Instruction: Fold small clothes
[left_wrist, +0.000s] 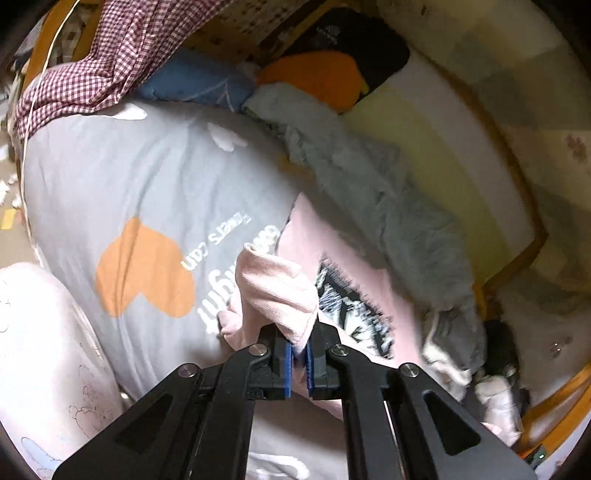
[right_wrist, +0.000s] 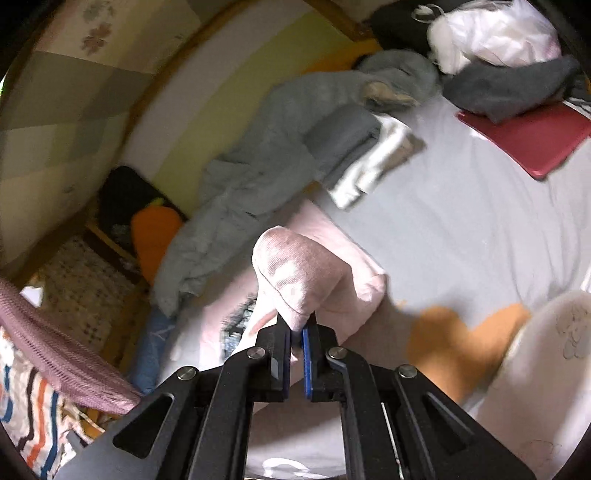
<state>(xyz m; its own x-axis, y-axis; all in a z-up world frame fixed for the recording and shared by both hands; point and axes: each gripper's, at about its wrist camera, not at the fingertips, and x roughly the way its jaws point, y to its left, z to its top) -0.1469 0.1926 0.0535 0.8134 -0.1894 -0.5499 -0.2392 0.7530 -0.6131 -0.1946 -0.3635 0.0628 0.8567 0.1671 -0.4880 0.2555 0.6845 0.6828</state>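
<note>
A small pink garment (left_wrist: 354, 291) with a black-and-white print lies on the grey bed cover (left_wrist: 122, 177). My left gripper (left_wrist: 298, 350) is shut on a ribbed pink cuff (left_wrist: 277, 291) of it, lifted off the bed. In the right wrist view my right gripper (right_wrist: 296, 338) is shut on another pink ribbed edge (right_wrist: 295, 273) of the same garment (right_wrist: 347, 295), also raised above the bed cover (right_wrist: 461, 221).
A grey fluffy garment (left_wrist: 388, 206) lies along the wall side of the bed, also seen in the right wrist view (right_wrist: 258, 162). Folded grey and white clothes (right_wrist: 362, 155), a red flat case (right_wrist: 524, 140), dark and white clothes (right_wrist: 498, 55) lie beyond. Pillows (left_wrist: 317, 74) and checked fabric (left_wrist: 110, 55) at the head.
</note>
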